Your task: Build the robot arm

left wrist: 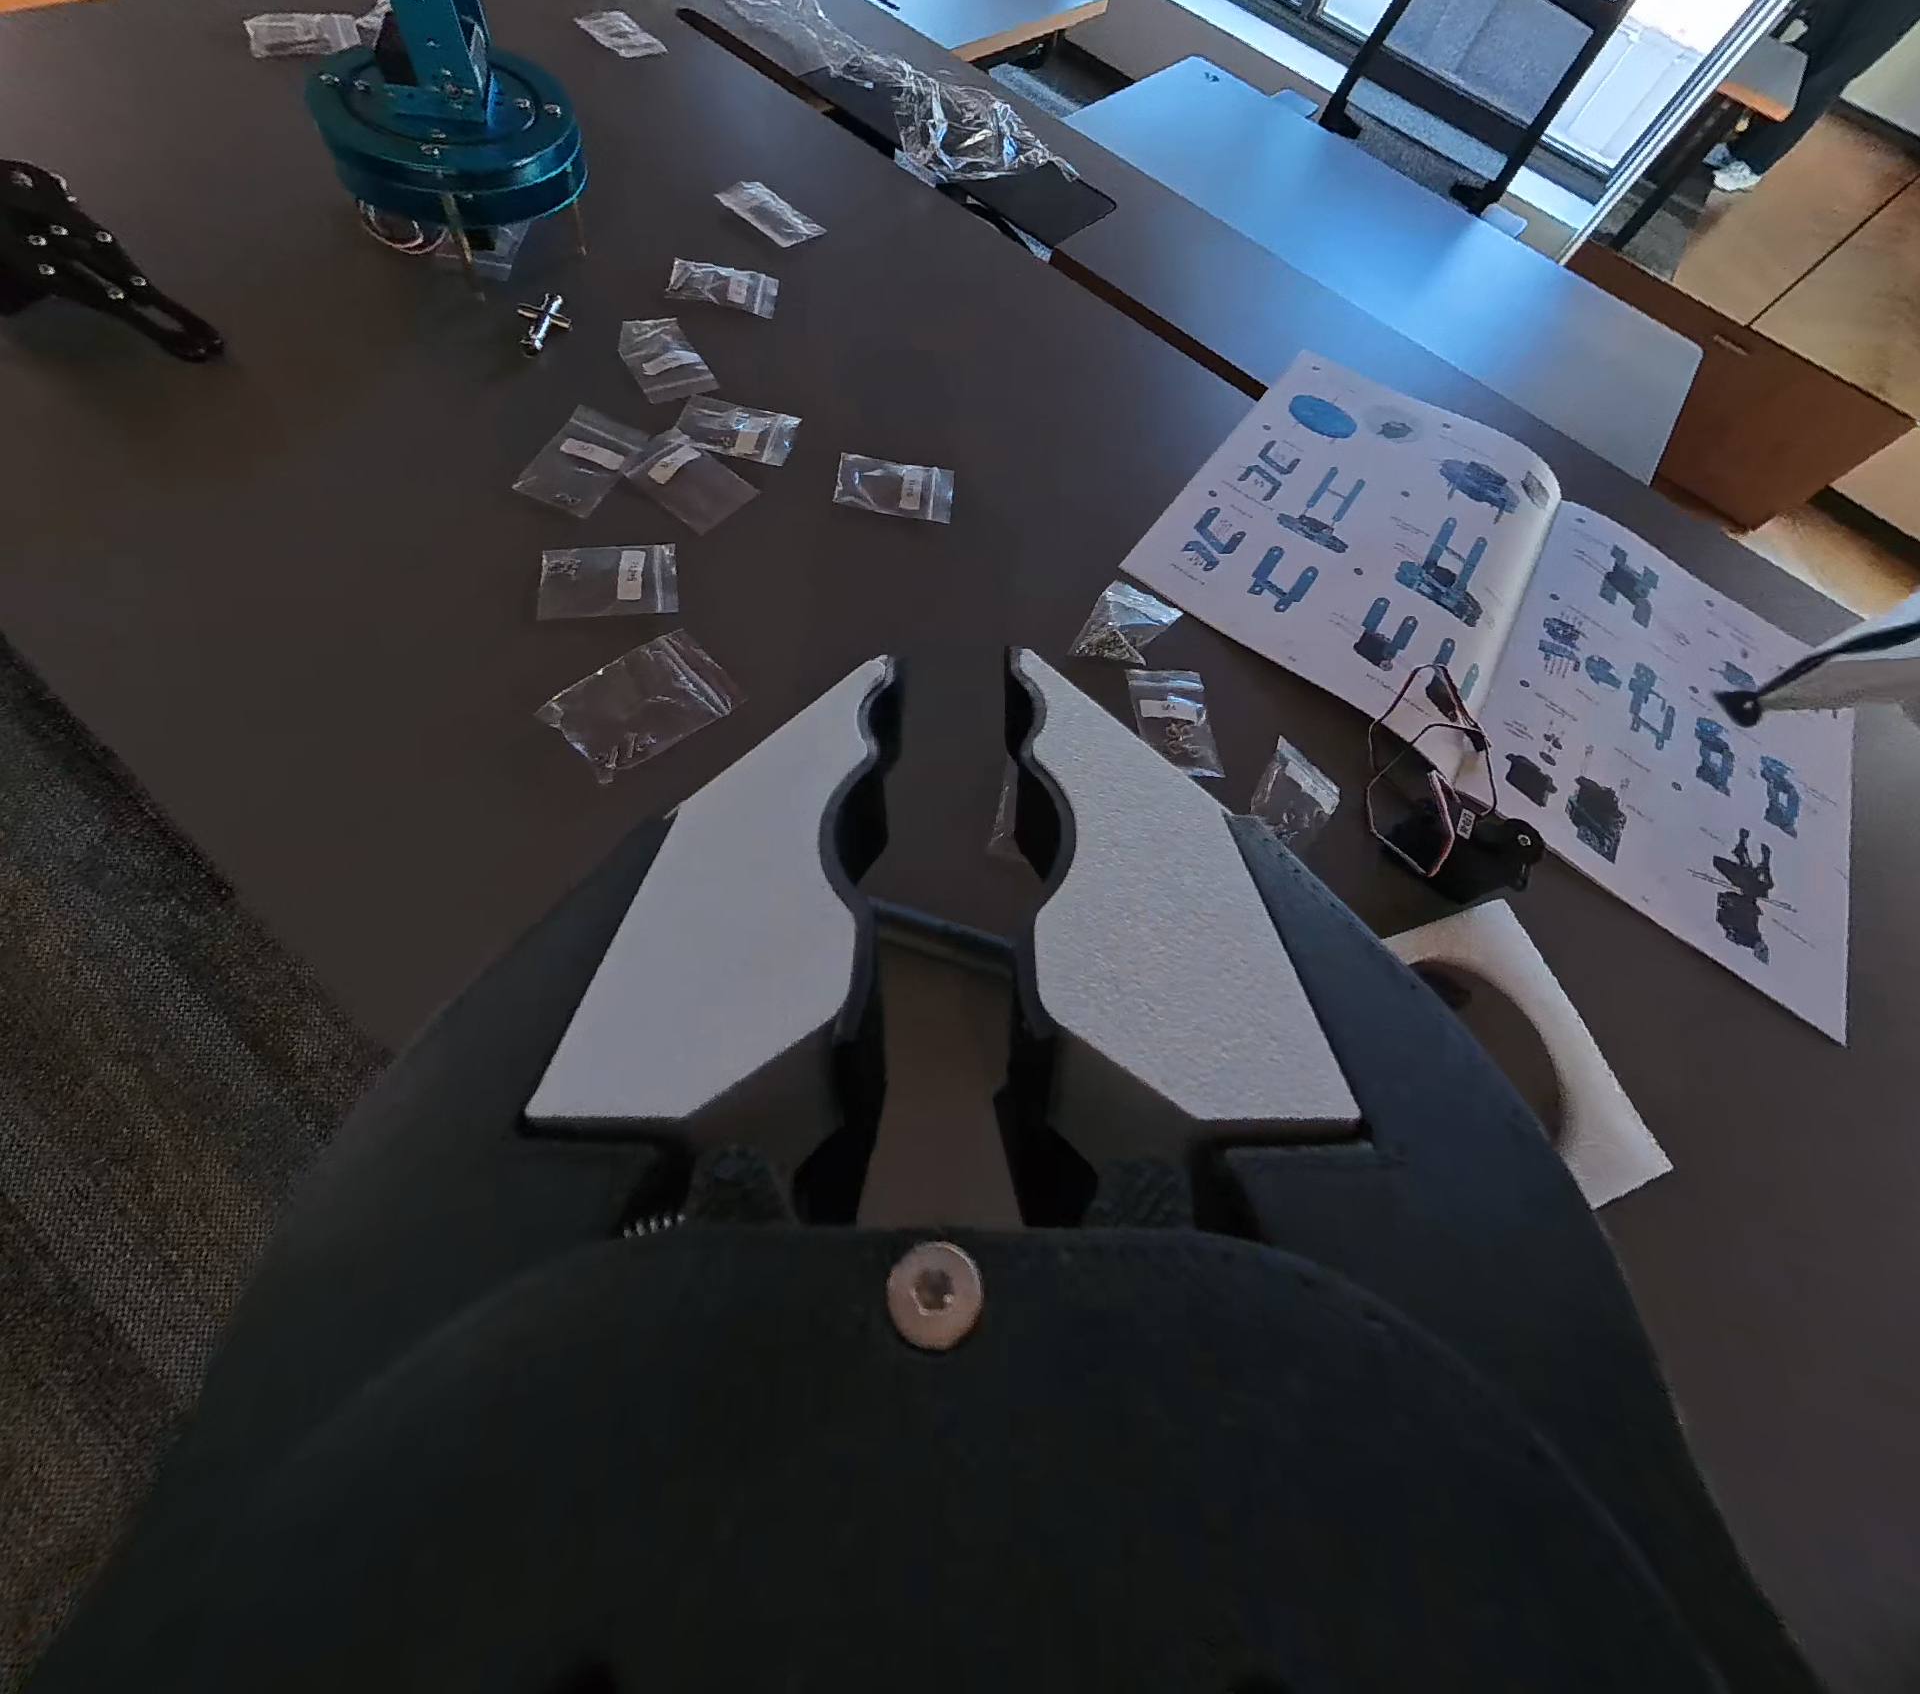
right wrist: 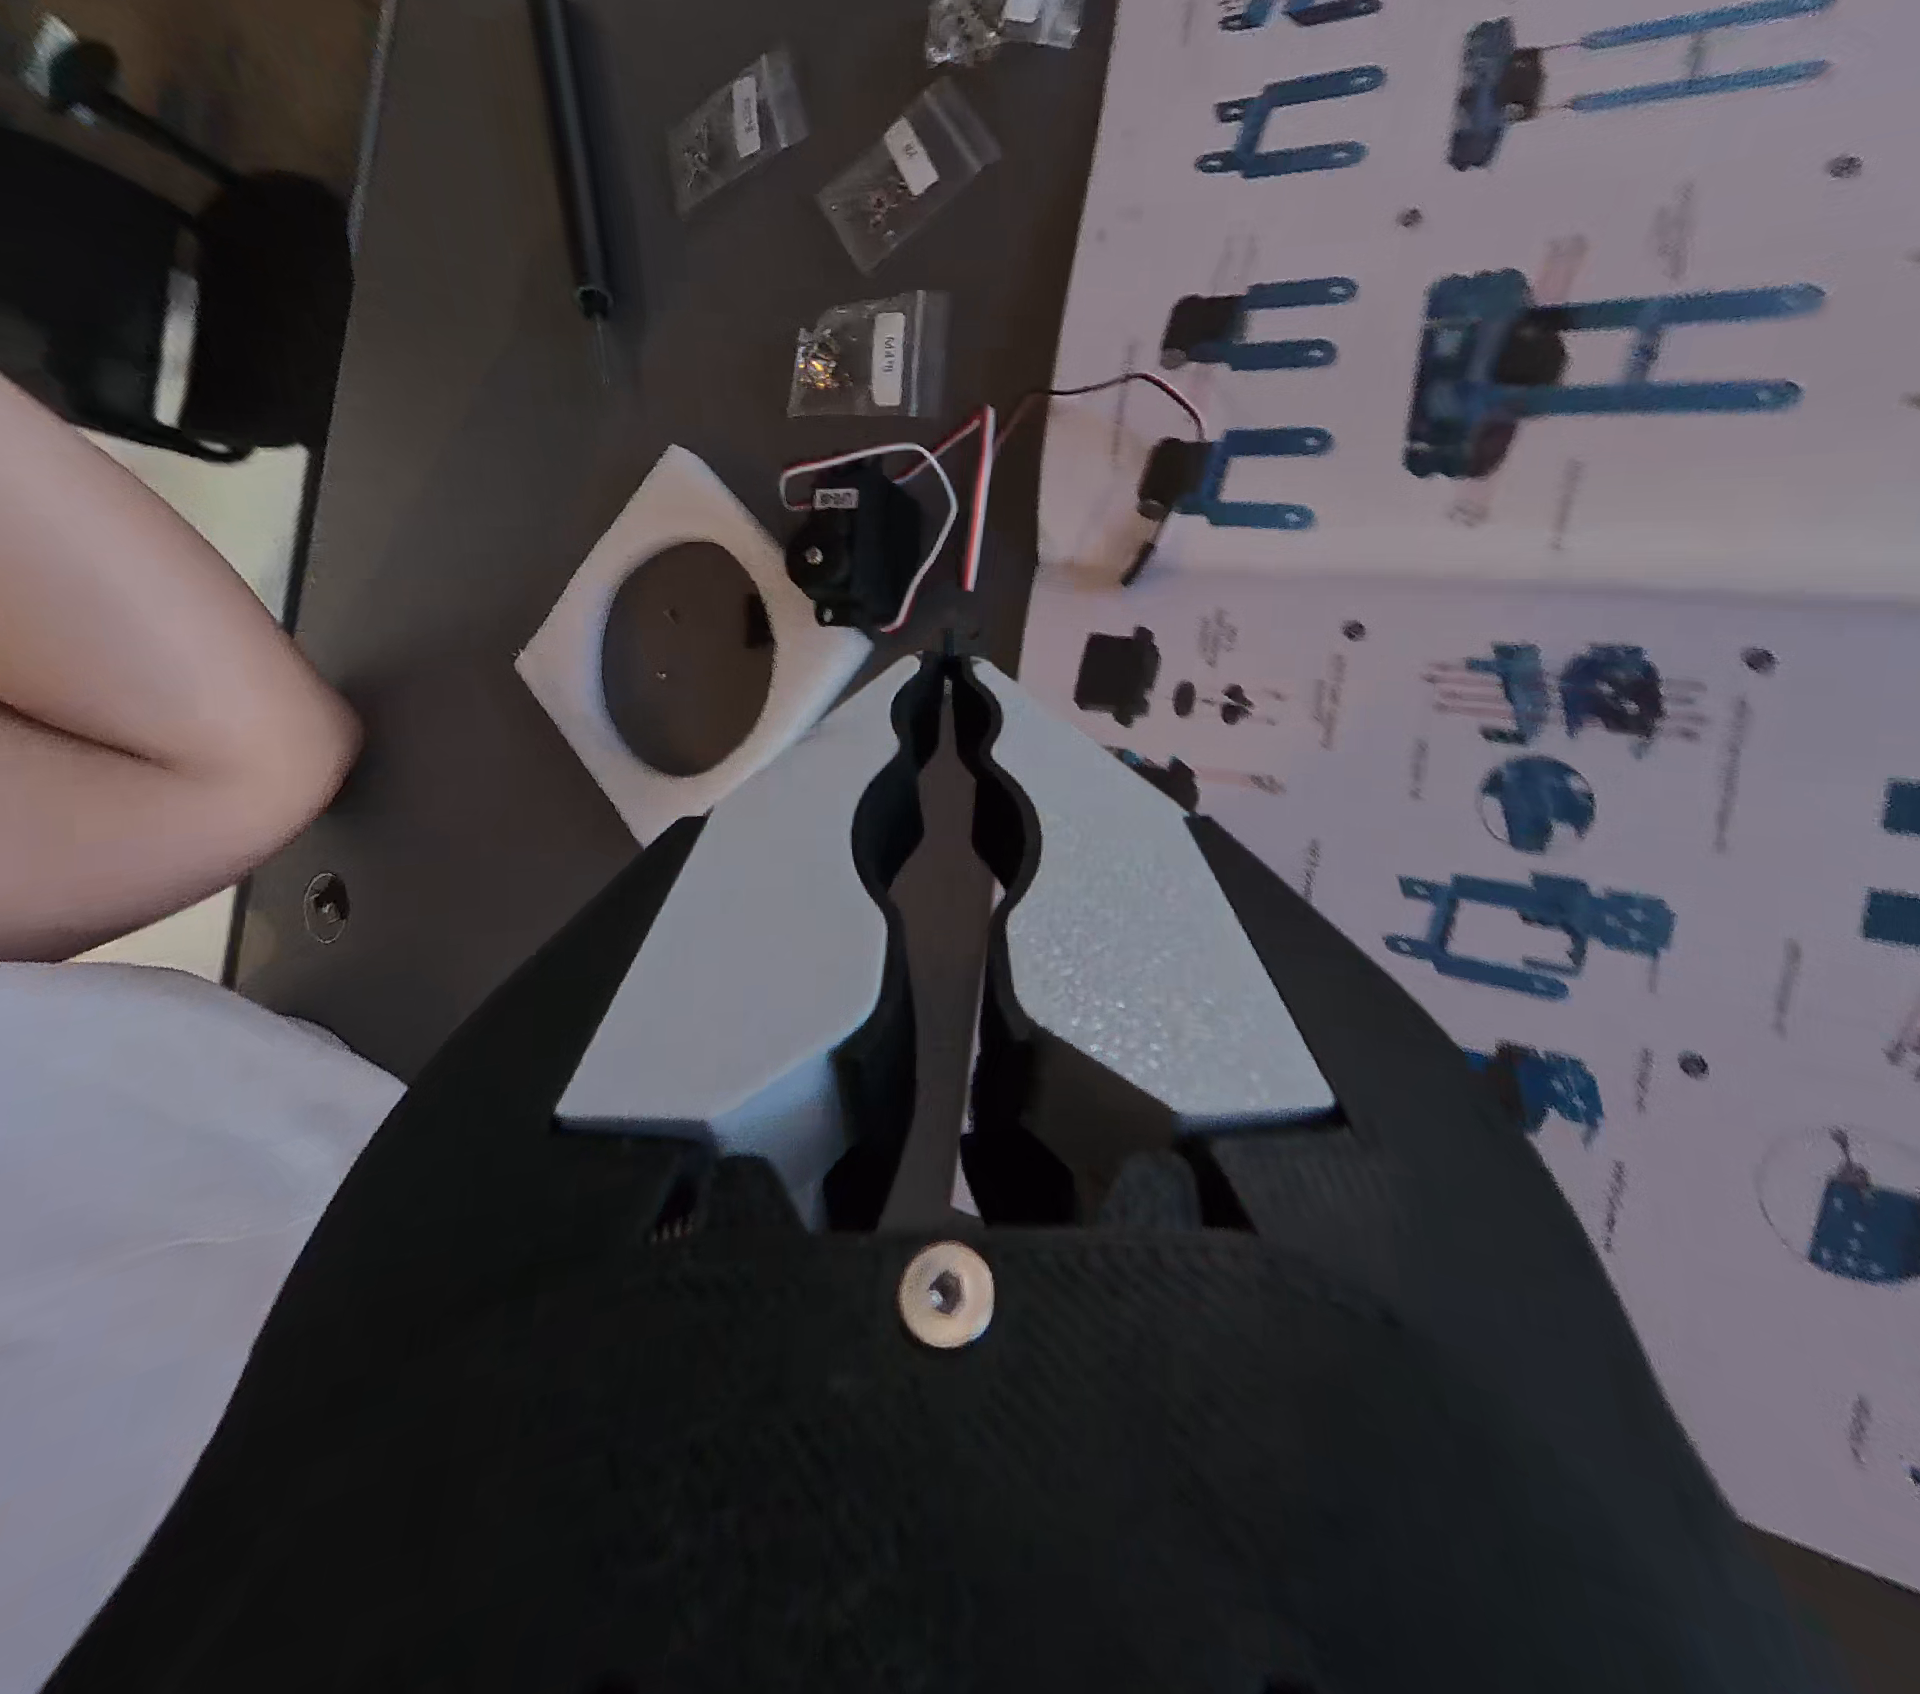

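Note:
My left gripper [left wrist: 954, 678] is open and empty above a dark table [left wrist: 312, 605], with several small clear bags of screws [left wrist: 608, 579] just beyond its fingertips. My right gripper [right wrist: 948, 668] is shut on a small black part [right wrist: 948, 642] and holds it just above the table beside an open instruction booklet [right wrist: 1507, 501]. It also shows at the right edge of the left wrist view [left wrist: 1756, 699], over the booklet [left wrist: 1351, 564]. A black servo with red, white and black wires [right wrist: 842, 543] lies just ahead of the right fingertips, next to a white foam square with a round hole [right wrist: 582, 657].
A blue robot arm base [left wrist: 447, 127] stands at the far left with a black bracket [left wrist: 73, 262] and a small metal cross wrench [left wrist: 542, 322] nearby. A black screwdriver [right wrist: 571, 138] lies near the table edge. A person's arm [right wrist: 156, 709] rests at that edge. Crumpled plastic wrap [left wrist: 831, 55] lies at the back.

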